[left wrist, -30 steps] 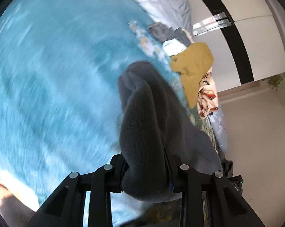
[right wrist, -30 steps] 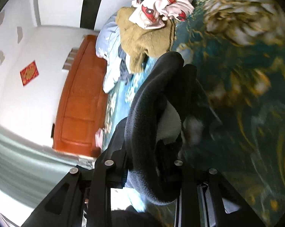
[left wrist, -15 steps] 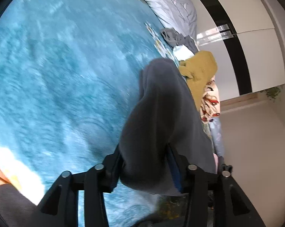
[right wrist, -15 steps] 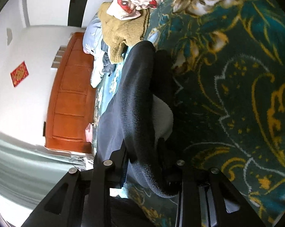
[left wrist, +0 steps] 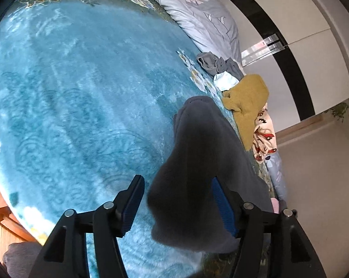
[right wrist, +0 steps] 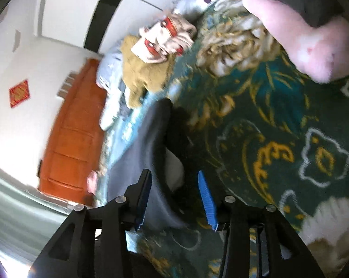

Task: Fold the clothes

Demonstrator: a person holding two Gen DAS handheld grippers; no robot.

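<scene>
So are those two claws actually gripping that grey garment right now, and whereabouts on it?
Neither grips it. The left gripper and right gripper are opening: the grey fleece garment still lies between their jaws, but the pads no longer clamp its folded edge.

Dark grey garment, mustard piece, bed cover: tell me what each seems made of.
Dark grey garment: likely fleece, with a matte, fuzzy nap and thick soft folds.
Mustard piece: probably a knit or terry; nubby, coarse texture.
Bed cover: looks like plush velvety blanket, with a slight sheen and embossed swirls.
</scene>
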